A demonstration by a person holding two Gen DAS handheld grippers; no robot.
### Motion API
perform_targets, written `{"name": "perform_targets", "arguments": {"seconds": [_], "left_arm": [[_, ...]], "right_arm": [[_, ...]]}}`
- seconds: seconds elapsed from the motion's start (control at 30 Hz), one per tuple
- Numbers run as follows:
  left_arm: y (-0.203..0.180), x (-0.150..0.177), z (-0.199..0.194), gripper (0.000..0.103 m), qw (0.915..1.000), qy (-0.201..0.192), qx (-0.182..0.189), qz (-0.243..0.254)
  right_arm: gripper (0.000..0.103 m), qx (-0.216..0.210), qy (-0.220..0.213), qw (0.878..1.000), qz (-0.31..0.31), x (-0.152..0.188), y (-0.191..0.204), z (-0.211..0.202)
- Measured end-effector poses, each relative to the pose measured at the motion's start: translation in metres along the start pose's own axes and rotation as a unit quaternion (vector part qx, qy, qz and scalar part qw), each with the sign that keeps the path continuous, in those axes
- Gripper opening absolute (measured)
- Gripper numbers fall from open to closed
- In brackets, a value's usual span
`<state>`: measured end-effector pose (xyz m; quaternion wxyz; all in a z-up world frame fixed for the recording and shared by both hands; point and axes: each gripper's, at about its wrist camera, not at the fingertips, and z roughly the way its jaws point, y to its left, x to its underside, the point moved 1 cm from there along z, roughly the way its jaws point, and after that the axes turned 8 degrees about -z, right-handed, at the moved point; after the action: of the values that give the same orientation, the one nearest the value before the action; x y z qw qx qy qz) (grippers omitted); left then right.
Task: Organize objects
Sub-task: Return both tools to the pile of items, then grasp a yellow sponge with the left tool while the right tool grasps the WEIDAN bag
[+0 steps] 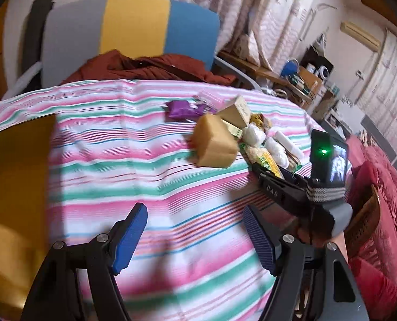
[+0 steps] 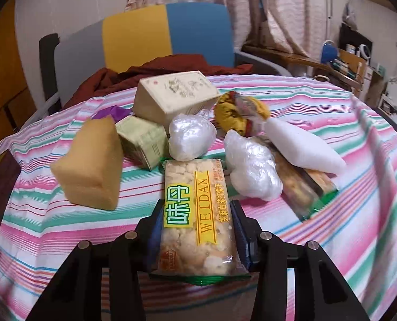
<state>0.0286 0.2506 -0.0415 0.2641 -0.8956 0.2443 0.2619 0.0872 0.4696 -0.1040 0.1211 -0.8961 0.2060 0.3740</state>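
Cracker packet (image 2: 195,214) is lying at the pile's near edge, right claw (image 2: 195,230) squeezing its sides. Lifting straight is sparing the wrapped bundles (image 2: 191,136). Left claw (image 1: 195,238) is hanging open, empty.

Striped cloth (image 2: 319,112) covering table. Resting on it: tan sponge block (image 2: 91,165), two cartons (image 2: 171,96) (one leaning on other), plastic-wrapped bundles (image 2: 190,136), cracker packets (image 2: 198,214), purple wrapper (image 1: 181,109).
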Motion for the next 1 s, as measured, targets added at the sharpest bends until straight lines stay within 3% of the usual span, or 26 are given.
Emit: {"name": "perform_targets", "arguments": {"seconds": [0.2,0.43,0.57,0.7,0.87,1.0], "left_arm": [[-0.030,-0.028,0.047,0.076,0.9997,0.016,-0.003,0.019],[-0.041,-0.059,0.091,0.078,0.9990,0.036,0.017,-0.019],[-0.043,-0.064,0.114,0.078,0.9989,0.043,-0.010,-0.015],[-0.043,-0.061,0.135,0.077,0.9968,0.048,-0.062,0.017],[-0.041,-0.049,0.129,0.058,0.9982,0.018,-0.035,0.046],[-0.044,-0.034,0.118,0.053,0.9965,-0.014,-0.035,0.074]], "right_arm": [[0.047,-0.002,-0.012,1.000,0.012,0.006,-0.004,-0.004],[0.047,-0.007,-0.018,1.000,0.019,0.008,-0.004,-0.003],[0.047,-0.010,-0.020,1.000,0.022,0.008,-0.006,-0.003],[0.047,-0.010,-0.020,1.000,0.021,0.008,-0.006,-0.003],[0.047,-0.011,-0.020,0.999,0.022,0.007,-0.005,-0.002],[0.047,-0.010,-0.021,1.000,0.022,0.007,-0.005,-0.002]]}}
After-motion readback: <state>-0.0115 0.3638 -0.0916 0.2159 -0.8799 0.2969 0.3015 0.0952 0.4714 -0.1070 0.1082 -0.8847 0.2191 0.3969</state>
